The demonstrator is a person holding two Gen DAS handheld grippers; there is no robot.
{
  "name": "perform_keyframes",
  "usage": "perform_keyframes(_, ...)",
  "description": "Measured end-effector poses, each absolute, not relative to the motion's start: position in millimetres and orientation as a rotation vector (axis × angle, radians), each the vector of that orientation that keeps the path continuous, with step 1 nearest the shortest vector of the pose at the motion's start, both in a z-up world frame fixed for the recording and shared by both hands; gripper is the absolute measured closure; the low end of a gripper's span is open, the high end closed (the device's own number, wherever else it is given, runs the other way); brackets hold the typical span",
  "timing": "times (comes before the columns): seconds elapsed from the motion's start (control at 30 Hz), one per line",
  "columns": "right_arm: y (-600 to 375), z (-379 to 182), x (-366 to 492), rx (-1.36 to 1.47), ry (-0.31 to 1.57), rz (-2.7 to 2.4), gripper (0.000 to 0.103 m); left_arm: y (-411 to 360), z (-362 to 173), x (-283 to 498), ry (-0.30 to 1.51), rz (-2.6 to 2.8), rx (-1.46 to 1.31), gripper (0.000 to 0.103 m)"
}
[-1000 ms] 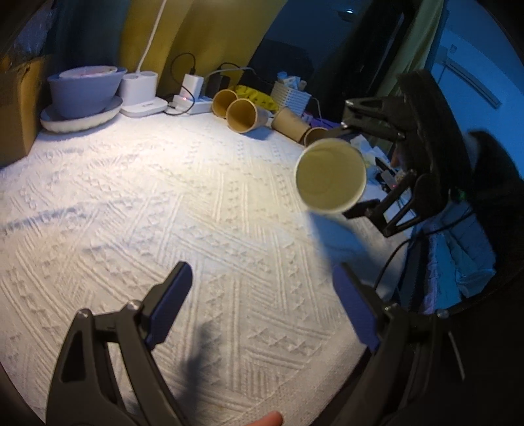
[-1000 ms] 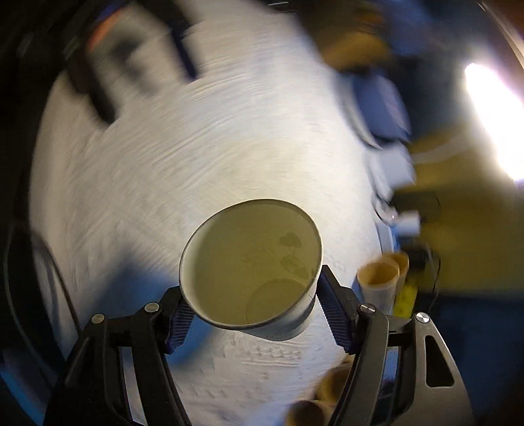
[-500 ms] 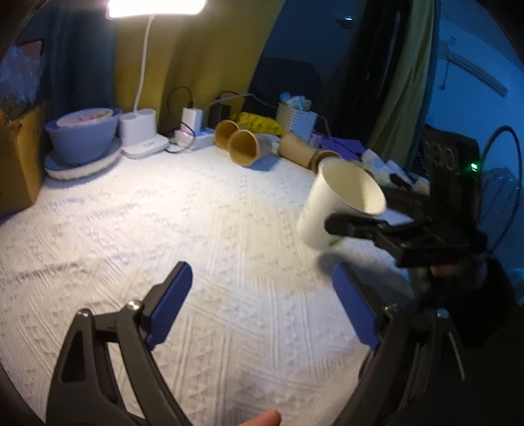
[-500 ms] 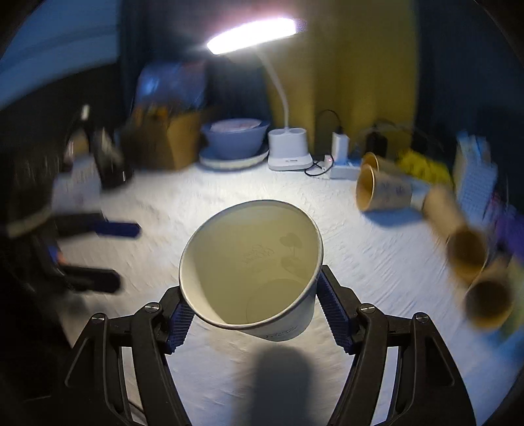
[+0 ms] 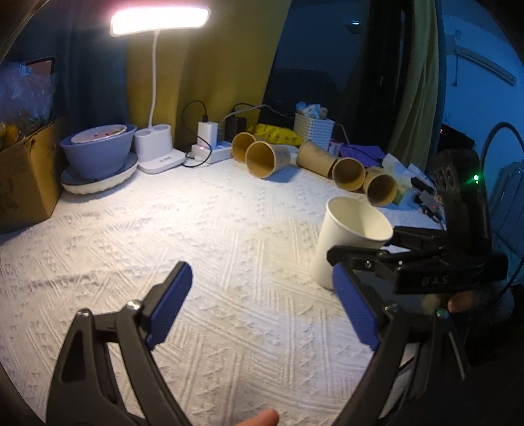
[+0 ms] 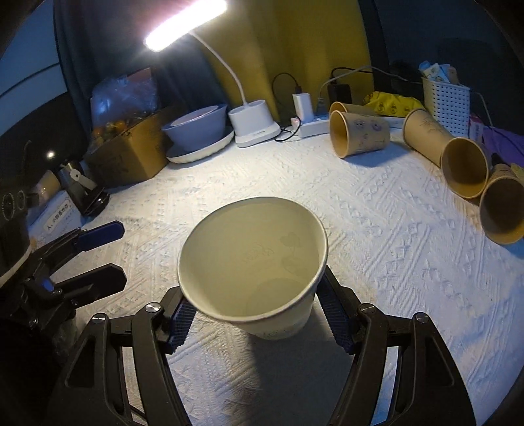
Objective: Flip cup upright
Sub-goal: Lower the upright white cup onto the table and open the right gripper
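Black gripper (image 5: pixel 262 306) frames — ribbed blue pads (image 5: pixel 168 303).

A lived-in home room; a bedspread (image 5: pixel 196 249), curtains (image 5: pixel 209 85), a desk lamp (image 5: pixel 157 36), chargers (image 5: pixel 208 132), bowls (image 5: pixel 98 150), boxes (image 5: pixel 23 177).

The left wrist view looks low across the bench (image 5: pixel 163 229) toward the lamp (image 5: pixel 160 19); the right wrist view peers closely down from the opposite side. Both share the lamp and brown cups (image 6: pixel 358 132).
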State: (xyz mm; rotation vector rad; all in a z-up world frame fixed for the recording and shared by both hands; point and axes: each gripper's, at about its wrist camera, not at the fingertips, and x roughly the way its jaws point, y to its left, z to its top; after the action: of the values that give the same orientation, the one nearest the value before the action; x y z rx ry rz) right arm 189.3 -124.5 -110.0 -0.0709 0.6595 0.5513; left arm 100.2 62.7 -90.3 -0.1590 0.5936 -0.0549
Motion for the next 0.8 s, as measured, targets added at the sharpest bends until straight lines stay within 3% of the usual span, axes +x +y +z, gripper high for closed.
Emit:
perform_keyframes(0.27,-127,-109,185,-0.071,0.65,0.533,0.03,63,-93,99,0.602,-0.058,-0.163,0.014)
perform_keyframes(0.37,-128,-109,183,-0.067,0.646,0.538,0.023,59,-93,97,0.6,-0.066,-0.15,0.014)
perform_keyframes(0.8,-133,-93,155,-0.072,0.616,0.463,0.02,49,-66,81,0.558,-0.082,-0.111,0.014)
